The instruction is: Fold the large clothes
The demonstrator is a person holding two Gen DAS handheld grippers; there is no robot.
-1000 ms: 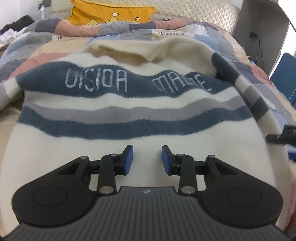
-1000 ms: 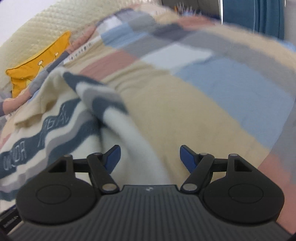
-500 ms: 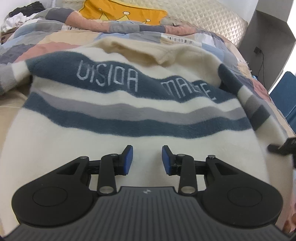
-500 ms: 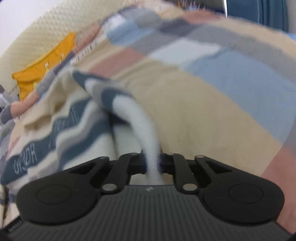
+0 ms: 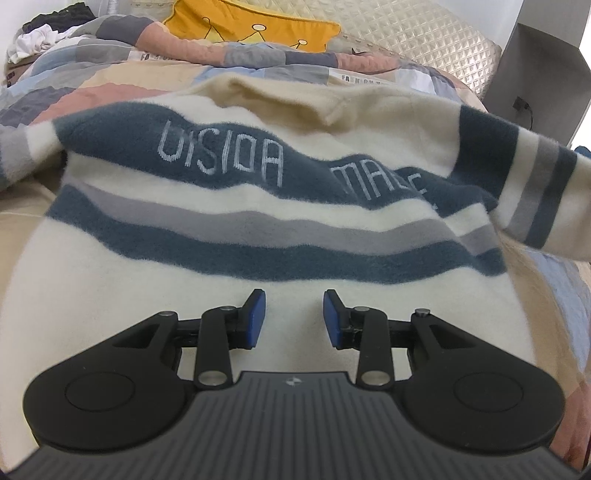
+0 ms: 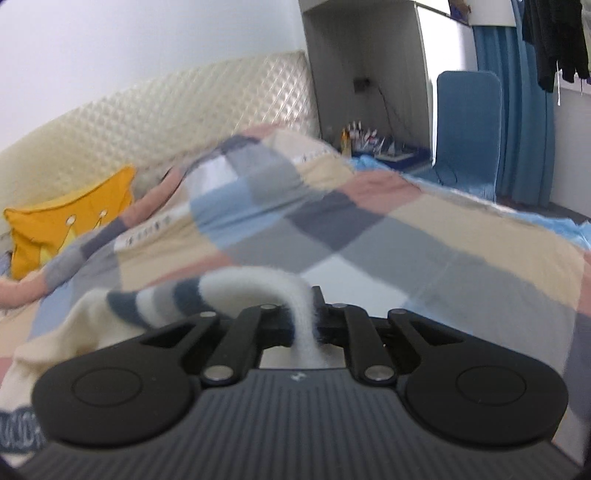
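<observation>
The right gripper [image 6: 303, 320], angled slightly downward, was clamped on the striped sleeve [image 6: 258, 288] of a cream fleece sweater [image 5: 258, 206] with navy and grey bands, spread collar-far across the patchwork quilt [image 5: 92, 92]. The left gripper [image 5: 294, 317] hovered over its near hem, jaws parted and empty.

A cream sweater [image 5: 258, 221] with navy and grey stripes lies spread on the patchwork quilt [image 5: 74, 85]. The left tongs [image 5: 294, 317] hover over its plain lower part, blue pads apart, nothing between them. Its right sleeve [image 5: 532, 195] is lifted off the quilt. A yellow cushion [image 5: 251, 26] lies beyond the sweater's collar.
</observation>
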